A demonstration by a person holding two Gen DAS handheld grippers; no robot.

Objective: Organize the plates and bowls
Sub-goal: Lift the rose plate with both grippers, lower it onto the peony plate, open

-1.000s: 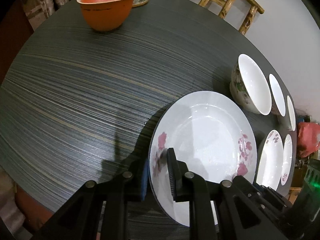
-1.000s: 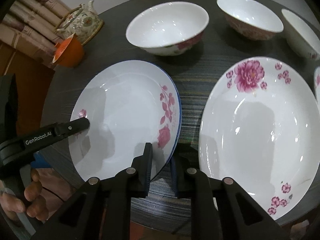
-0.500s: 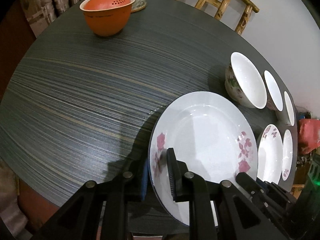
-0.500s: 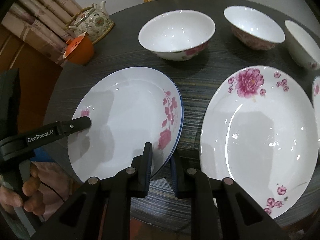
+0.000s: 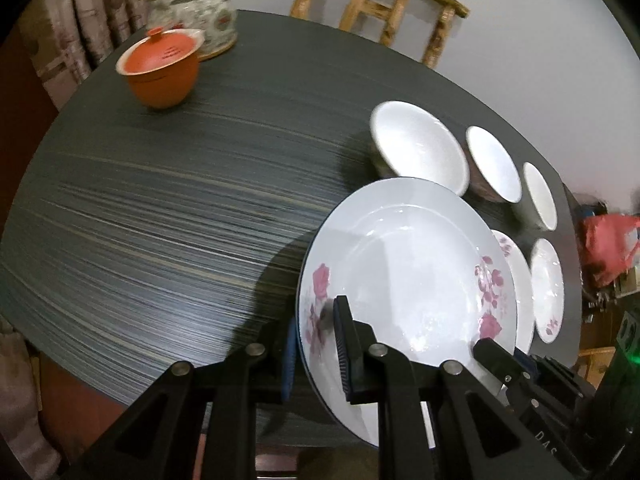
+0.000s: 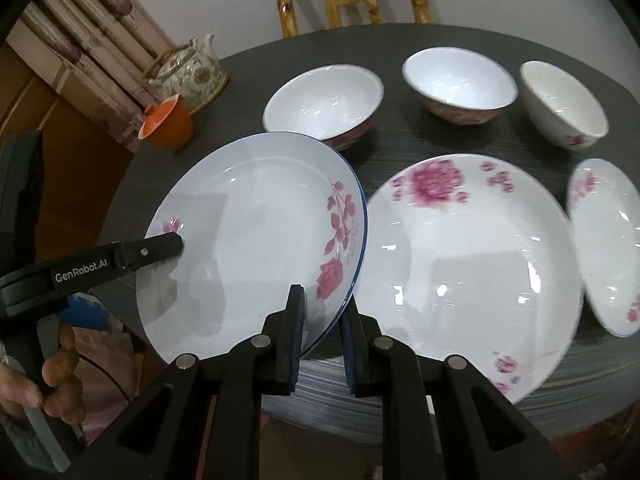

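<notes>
A white blue-rimmed rose plate (image 5: 408,272) (image 6: 256,240) is held tilted above the dark round table (image 5: 168,208). My left gripper (image 5: 316,344) is shut on its left rim; it also shows in the right wrist view (image 6: 176,240). My right gripper (image 6: 322,344) is shut on its near right rim. To the right lie a large peony plate (image 6: 472,264) and a small plate (image 6: 608,240). Three bowls stand behind: a large one (image 6: 324,100), a middle one (image 6: 460,80) and a small one (image 6: 564,100).
An orange lidded cup (image 5: 162,68) and a floral teapot (image 5: 200,16) stand at the table's far left. A bamboo chair (image 5: 384,4) stands behind the table. A red bag (image 5: 608,248) lies off the table's right side.
Both grippers have lifted the rose plate off the table and carried it right, its right edge now over the large peony plate's left rim.
</notes>
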